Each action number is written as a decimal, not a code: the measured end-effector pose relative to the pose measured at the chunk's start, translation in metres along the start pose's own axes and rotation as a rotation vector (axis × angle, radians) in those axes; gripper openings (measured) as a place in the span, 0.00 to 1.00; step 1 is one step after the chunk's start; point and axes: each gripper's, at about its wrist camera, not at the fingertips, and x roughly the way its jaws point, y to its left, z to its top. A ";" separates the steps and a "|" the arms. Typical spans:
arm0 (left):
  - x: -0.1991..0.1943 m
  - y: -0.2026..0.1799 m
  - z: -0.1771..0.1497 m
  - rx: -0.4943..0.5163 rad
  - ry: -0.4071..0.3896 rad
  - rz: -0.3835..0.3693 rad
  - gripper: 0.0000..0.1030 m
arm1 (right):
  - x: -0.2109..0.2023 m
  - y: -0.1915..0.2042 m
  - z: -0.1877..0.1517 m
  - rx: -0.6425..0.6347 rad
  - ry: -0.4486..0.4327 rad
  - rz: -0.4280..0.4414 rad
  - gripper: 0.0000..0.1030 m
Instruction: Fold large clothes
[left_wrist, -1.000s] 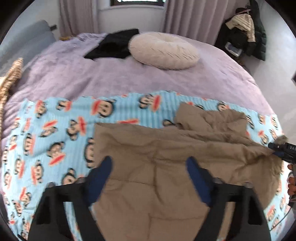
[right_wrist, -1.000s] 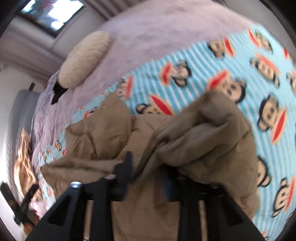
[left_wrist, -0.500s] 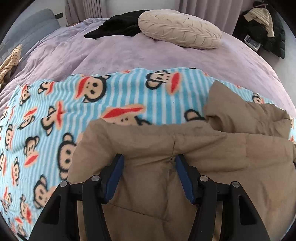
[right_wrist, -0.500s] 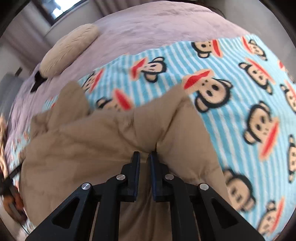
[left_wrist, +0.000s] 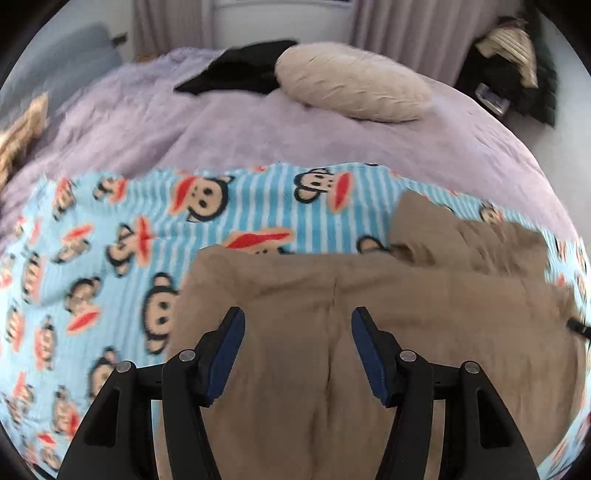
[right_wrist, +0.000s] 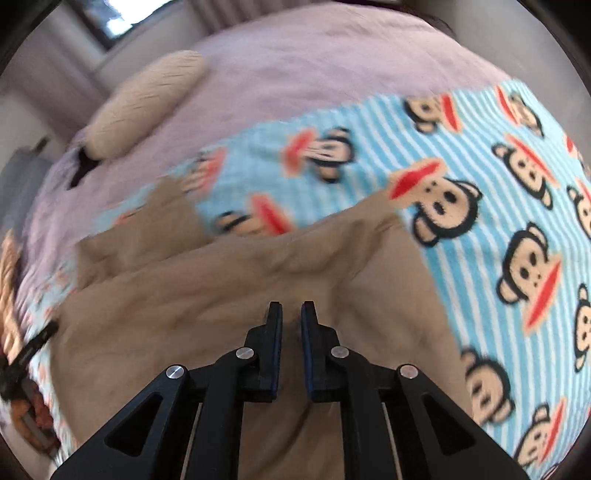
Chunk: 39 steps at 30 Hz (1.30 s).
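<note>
Right now the large tan quilted garment (left_wrist: 369, 332) lies spread over a light-blue striped fleece blanket printed with cartoon monkeys (left_wrist: 110, 258), which covers the near part of a lilac plush bed (left_wrist: 258, 129). Farther back on the bed sit a cream ribbed round cushion (left_wrist: 351, 83) and a black piece of clothing (left_wrist: 240, 70), both well apart from the work.

Over the garment's left part the left tool (left_wrist: 297, 321) hangs with its blue-padded jaws spread wide and nothing pinched between them; a vertical seam runs between the jaws. The right tool (right_wrist: 291, 314) has just been closing and now stands clenched to a narrow slit, with a small tuck of tan fabric apparently caught between the pads, though blur makes the bite hard to judge.

To do this step well, the left tool should probably settle on the fabric near the far edge and close on it, level with the right tool's hold, so both lift together and the fold line stays straight. A shallow bite on puffy cloth could slip
</note>
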 end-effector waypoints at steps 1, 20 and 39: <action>-0.006 0.000 -0.009 0.021 -0.006 0.026 0.60 | -0.010 0.009 -0.011 -0.037 -0.006 0.013 0.11; -0.039 0.063 -0.063 -0.158 0.139 0.105 0.72 | -0.049 -0.004 -0.080 0.104 0.045 0.045 0.38; -0.052 0.119 -0.188 -0.596 0.310 -0.295 0.78 | -0.076 -0.019 -0.196 0.355 0.141 0.165 0.57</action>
